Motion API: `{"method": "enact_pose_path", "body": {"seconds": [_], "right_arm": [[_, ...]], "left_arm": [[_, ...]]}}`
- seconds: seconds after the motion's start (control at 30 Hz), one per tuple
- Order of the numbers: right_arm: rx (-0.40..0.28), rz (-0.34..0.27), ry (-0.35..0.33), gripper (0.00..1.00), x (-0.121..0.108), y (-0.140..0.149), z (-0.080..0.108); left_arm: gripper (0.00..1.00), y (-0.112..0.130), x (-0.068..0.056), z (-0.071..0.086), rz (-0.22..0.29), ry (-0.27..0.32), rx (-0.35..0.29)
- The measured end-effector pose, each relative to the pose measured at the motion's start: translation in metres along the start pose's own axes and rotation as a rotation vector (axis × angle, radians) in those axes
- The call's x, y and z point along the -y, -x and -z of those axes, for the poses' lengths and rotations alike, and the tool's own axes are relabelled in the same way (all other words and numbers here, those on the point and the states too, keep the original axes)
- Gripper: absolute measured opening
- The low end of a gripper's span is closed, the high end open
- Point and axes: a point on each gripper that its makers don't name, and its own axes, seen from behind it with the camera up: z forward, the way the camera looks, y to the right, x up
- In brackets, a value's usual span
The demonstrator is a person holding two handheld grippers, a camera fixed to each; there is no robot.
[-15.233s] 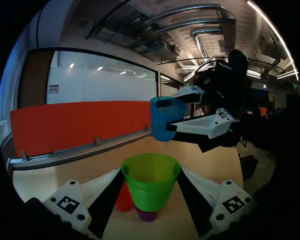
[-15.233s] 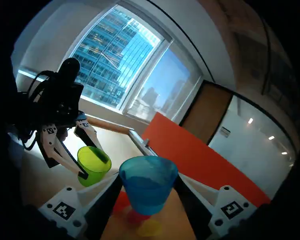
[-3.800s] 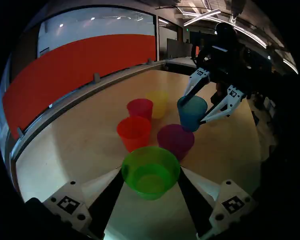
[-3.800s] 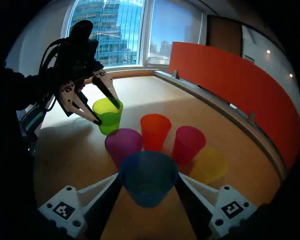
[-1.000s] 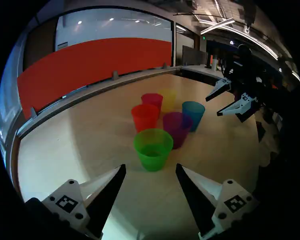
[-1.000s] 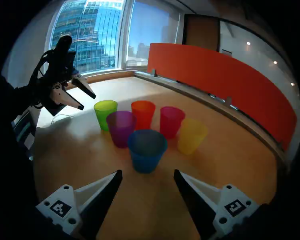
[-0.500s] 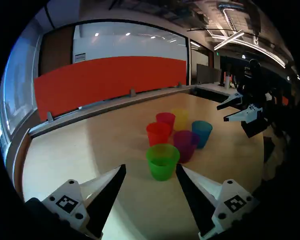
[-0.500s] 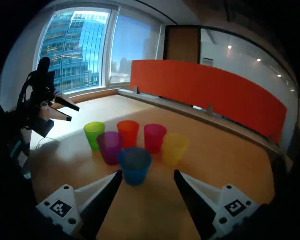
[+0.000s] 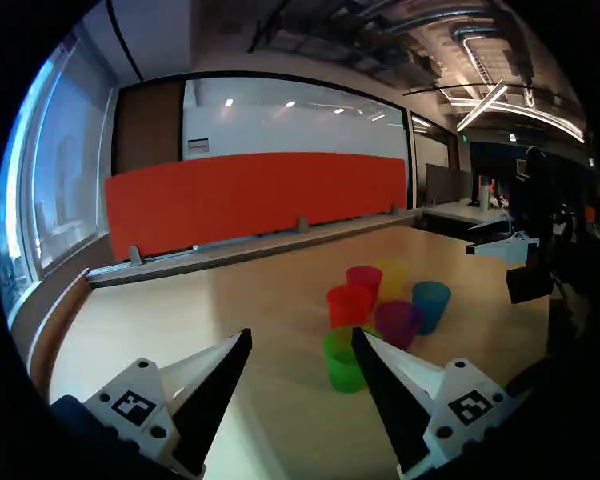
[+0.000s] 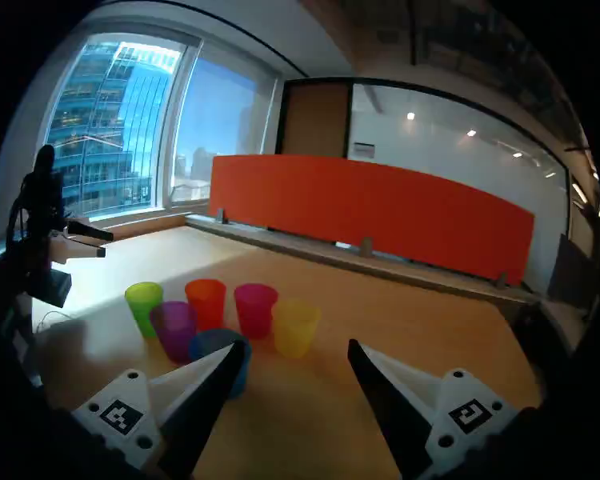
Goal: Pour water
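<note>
— What differs from a second ago?

— Both tools have backed farther off from the cups. The cluster looks smaller, and more wall and ceiling show. Fifteen seconds ago each tool held a cup in the air; now those two cups stand on the table [image 9: 164,320].

— And the tongs themselves?

— The left gripper [image 9: 301,333] has its fingers spread wide with nothing between them. The right gripper [image 10: 296,344] is the same: parted and holding nothing.

— Where are the cups?

— The green cup [image 9: 340,368] stands upright at the near edge of the cluster in the left gripper view. The blue cup [image 10: 210,344] is nearest in the right gripper view. Whether either holds water cannot be made out (the rims are too small and too dark).

— What else is there?

— The purple cup [image 9: 398,322] sits between green and blue. The orange cup [image 9: 349,306], pink cup [image 9: 365,282] and yellow cup [image 9: 393,278] stand close behind it. A long orange panel [image 9: 252,196] runs along the far side of the table, and a window [image 10: 100,152] looks out on towers.

— Does anything block the view?

— The left gripper's right finger [image 9: 388,376] covers part of the green cup. The right gripper's left finger [image 10: 188,384] crosses the front of the blue cup.
</note>
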Motion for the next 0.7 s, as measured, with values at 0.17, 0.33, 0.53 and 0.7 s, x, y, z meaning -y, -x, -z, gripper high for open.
{"method": "enact_pose_path", "body": {"seconds": [0.17,0.33,0.53,0.7], "right_arm": [[-0.060,-0.039,0.109,1.00,-0.022,-0.013,0.001],[-0.131,-0.056,0.205,1.00,-0.039,-0.028,0.007],[-0.209,-0.076,0.329,1.00,-0.061,-0.043,0.016],[-0.253,-0.095,0.415,1.00,-0.077,-0.048,0.023]], "left_arm": [[0.92,-0.012,0.009,0.002,0.027,-0.063,-0.053],[0.92,-0.023,0.020,0.006,0.049,-0.145,-0.110],[0.92,-0.034,0.035,0.011,0.057,-0.247,-0.170],[0.92,-0.040,0.046,0.016,0.051,-0.324,-0.207]]}}
